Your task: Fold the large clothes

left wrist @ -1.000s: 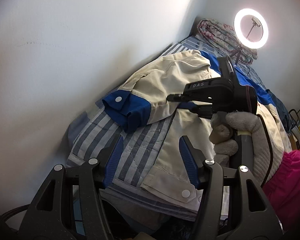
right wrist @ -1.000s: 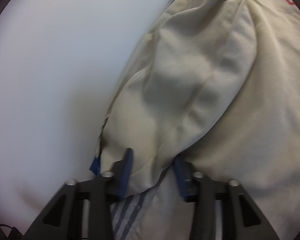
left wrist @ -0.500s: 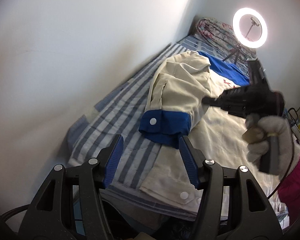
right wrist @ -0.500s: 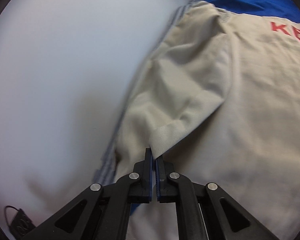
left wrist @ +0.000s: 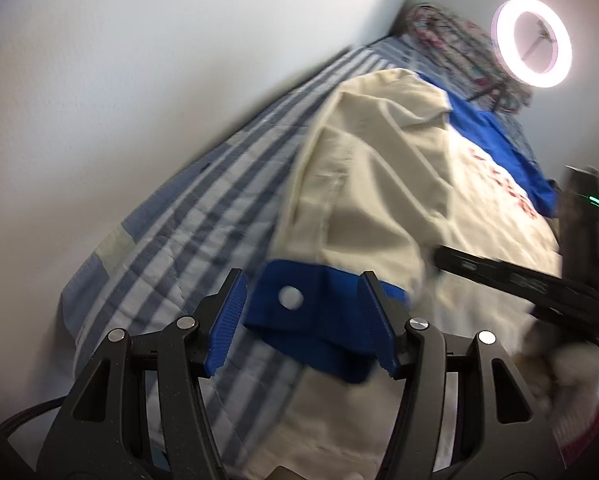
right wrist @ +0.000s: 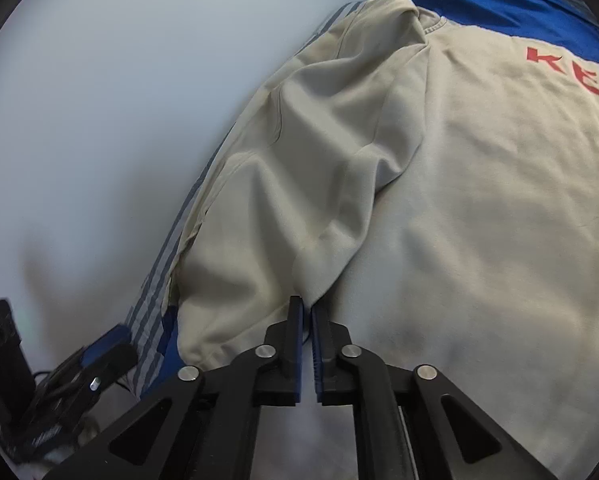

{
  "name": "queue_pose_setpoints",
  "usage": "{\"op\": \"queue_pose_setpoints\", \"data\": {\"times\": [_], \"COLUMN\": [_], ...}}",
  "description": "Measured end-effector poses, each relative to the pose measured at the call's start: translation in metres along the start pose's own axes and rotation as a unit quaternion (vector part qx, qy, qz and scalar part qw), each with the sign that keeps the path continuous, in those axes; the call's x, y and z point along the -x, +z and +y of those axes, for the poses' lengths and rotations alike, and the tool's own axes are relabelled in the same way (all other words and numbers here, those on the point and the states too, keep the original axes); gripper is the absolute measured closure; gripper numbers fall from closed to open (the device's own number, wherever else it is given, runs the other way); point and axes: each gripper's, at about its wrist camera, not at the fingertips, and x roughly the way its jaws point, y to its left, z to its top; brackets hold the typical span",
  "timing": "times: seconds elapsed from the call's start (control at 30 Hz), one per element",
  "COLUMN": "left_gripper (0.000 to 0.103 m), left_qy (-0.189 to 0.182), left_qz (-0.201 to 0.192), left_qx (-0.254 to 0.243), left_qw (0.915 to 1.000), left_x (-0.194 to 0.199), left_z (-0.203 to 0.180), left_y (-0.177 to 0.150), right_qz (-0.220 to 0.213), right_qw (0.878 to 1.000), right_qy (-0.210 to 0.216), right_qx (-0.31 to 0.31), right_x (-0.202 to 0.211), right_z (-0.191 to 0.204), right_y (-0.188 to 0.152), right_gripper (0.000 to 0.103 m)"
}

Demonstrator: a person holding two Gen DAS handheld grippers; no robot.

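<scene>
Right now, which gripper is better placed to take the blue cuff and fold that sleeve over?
Left. Its gripper has open jaws straddling the blue cuff. The right gripper sits further up the sleeve, jaws nearly shut and just reopened; whether fabric remains pinched is unclear.

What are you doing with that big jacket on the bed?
A person is folding a cream and blue jacket on a striped bed, with a gripper tool in each hand. The sleeve lies folded across the jacket's back. The right gripper is nearly closed at the sleeve's edge; its jaws have just been opening, and no cloth is clearly between them. The left gripper is open, hovering over the blue cuff and holding nothing.
</scene>
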Motion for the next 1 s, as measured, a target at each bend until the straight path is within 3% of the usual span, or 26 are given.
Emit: {"op": "queue_pose_setpoints", "data": {"times": [0.37, 0.5, 0.63, 0.83, 1.0], "left_gripper": [0.044, 0.044, 0.044, 0.044, 0.044], "left_qy": [-0.041, -0.054, -0.046, -0.085, -0.063], "left_qz": [0.011, 0.038, 0.039, 0.04, 0.036], "left_qx": [0.067, 0.072, 0.073, 0.13, 0.084], "left_qw": [0.9969, 0.9952, 0.9955, 0.987, 0.9938], "left_x": [-0.023, -0.042, -0.05, -0.048, -0.05], "left_z": [0.018, 0.019, 0.018, 0.037, 0.027], "left_y": [0.012, 0.013, 0.012, 0.011, 0.011], "right_qz": [-0.057, -0.034, -0.003, 0.019, 0.023], "right_qw": [0.995, 0.997, 0.998, 0.998, 0.998], "right_qy": [-0.015, 0.011, -0.005, -0.001, -0.005], "right_qx": [0.074, 0.073, 0.068, 0.055, 0.064], "right_x": [0.05, 0.038, 0.006, -0.009, -0.013], "right_z": [0.033, 0.037, 0.028, 0.015, 0.014], "right_y": [-0.017, -0.023, -0.025, -0.03, -0.023], "right_gripper": [0.086, 0.086, 0.086, 0.09, 0.09]}}
